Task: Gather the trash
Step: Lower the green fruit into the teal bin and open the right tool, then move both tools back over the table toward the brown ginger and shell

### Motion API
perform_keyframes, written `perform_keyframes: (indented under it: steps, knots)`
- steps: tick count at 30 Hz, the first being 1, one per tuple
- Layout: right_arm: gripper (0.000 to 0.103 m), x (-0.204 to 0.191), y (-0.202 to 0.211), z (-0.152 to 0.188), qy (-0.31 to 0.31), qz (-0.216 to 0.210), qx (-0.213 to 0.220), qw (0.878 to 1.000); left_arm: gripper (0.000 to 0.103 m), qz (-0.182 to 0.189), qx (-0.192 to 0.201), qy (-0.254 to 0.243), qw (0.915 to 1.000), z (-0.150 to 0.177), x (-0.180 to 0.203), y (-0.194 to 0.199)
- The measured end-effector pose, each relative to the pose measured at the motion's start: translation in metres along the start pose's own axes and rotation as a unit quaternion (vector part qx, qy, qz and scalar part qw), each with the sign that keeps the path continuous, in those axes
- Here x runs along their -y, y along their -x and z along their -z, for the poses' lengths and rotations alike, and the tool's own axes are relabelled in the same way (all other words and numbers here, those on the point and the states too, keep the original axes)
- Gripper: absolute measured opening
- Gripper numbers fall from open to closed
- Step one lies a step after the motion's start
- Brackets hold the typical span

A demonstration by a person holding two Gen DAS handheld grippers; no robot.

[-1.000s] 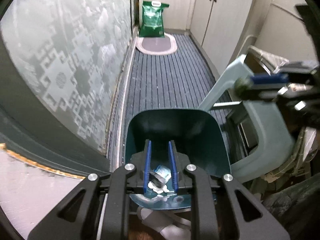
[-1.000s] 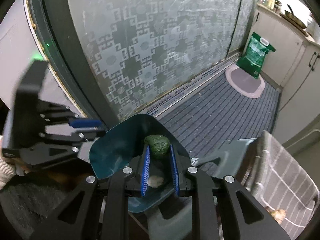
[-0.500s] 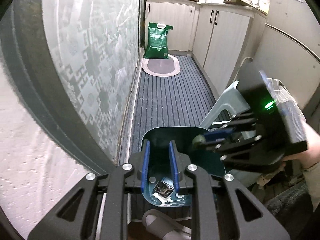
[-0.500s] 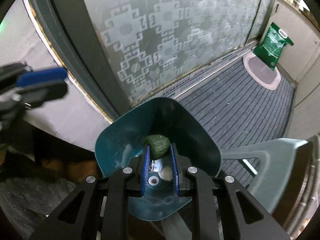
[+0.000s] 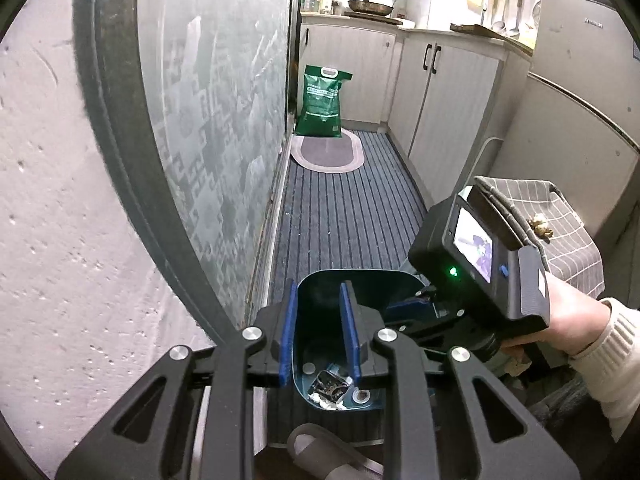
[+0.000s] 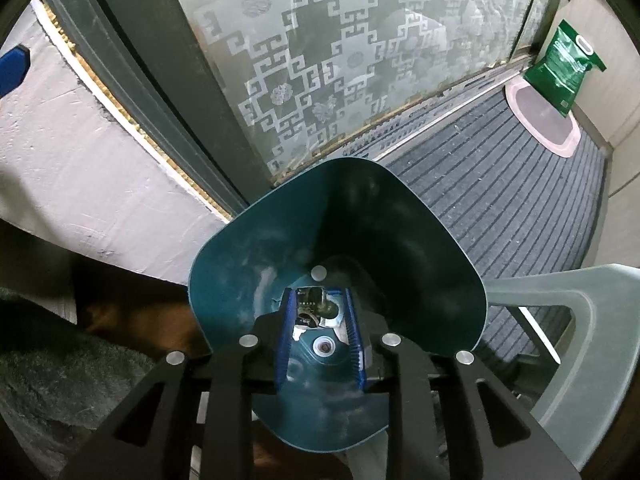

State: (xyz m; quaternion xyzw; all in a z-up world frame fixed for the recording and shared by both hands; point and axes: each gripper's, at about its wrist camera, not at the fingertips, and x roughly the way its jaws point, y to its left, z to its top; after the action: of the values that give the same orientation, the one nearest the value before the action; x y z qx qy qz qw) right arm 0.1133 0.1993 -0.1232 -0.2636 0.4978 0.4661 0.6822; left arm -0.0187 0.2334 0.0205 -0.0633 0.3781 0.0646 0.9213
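Home kitchen: cabinets (image 5: 448,96), frying pan (image 5: 370,7), fridge (image 5: 576,32).

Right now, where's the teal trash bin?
The teal trash bin stands on the striped floor mat, directly under both grippers. The patterned frosted glass door is just behind it, and a pale plastic stool sits at its right.

— How does the left claw (image 5: 319,289) stand?
— Angled downward, its blue pads parted with a clear gap, gripping nothing.
— And the right claw (image 6: 319,294)?
— Aimed more steeply down. Its jaws have just been opening, and nothing is pinched between them.
— Any of the person showing?
— The right hand (image 5: 560,320) wraps that claw's handle, a cream knit sleeve (image 5: 608,344) at the wrist.
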Motion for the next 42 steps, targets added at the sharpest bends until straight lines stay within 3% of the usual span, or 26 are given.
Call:
perform_keyframes:
  steps: [8,14,24,28,30,40,42]
  knots:
    - [0.025,-0.006,-0.001,0.004,0.001,-0.008,-0.005,1.0,0.027,0.005,0.026,-0.003,0.9996,-0.011,0.01,0.017]
    - [0.034,-0.017,0.013,0.005,0.008,-0.026,0.015,1.0,0.033,0.004,0.047,-0.005,0.9989,-0.02,0.021,0.029]
    - [0.04,-0.019,0.065,0.01,0.008,-0.037,0.088,0.995,0.036,0.012,0.097,-0.008,0.9952,-0.042,0.052,0.052]
    - [0.042,-0.01,0.094,0.016,-0.001,-0.034,0.128,0.991,0.04,0.017,0.108,-0.013,0.9939,-0.048,0.065,0.056]
    - [0.048,-0.001,0.11,0.02,-0.011,-0.03,0.146,0.989,0.041,0.019,0.111,-0.016,0.9935,-0.051,0.073,0.056]
    - [0.05,0.05,0.158,0.057,-0.059,0.007,0.191,0.98,0.05,0.032,0.108,-0.038,0.9929,-0.061,0.116,0.042]
    - [0.056,0.062,0.166,0.065,-0.071,0.015,0.199,0.977,0.051,0.035,0.105,-0.042,0.993,-0.062,0.124,0.038]
